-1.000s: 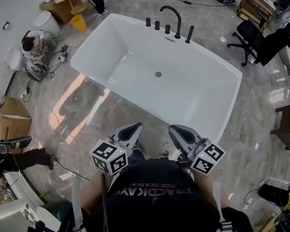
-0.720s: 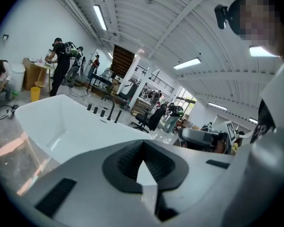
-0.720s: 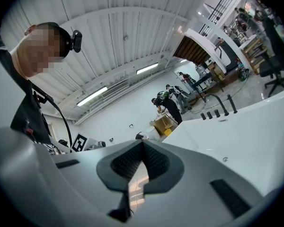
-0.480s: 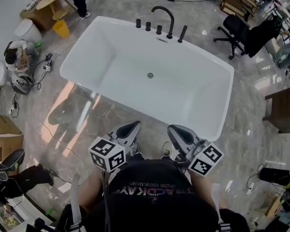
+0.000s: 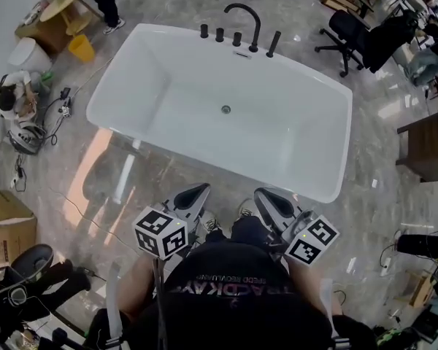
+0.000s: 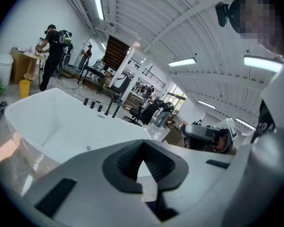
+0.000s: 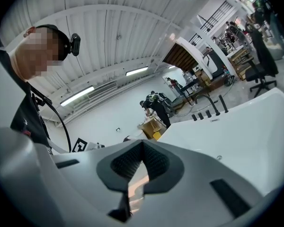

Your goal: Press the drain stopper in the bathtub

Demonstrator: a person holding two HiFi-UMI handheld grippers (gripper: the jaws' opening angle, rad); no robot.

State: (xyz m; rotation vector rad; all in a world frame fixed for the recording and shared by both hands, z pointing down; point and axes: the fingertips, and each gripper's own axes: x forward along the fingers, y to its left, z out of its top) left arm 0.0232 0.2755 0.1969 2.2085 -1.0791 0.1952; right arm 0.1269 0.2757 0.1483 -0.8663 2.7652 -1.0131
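Bathtub (image 5: 292,152) shifted leftward, drain stopper (image 5: 225,109) well beyond left gripper (image 5: 201,189), right gripper (image 5: 262,194)

On the chest of the person's black shirt (image 5: 230,267), near the bottom of the head view, white capitals read TRACKDAY, upside down from there. A smaller line beside it is too fine to read. The two marker cubes (image 5: 161,233) (image 5: 312,240) bear only black-and-white squares, no letters.

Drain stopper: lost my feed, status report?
Left claw, right claw shut, empty, outside the bathtub. Drain stopper untouched. Nothing lies in the way.
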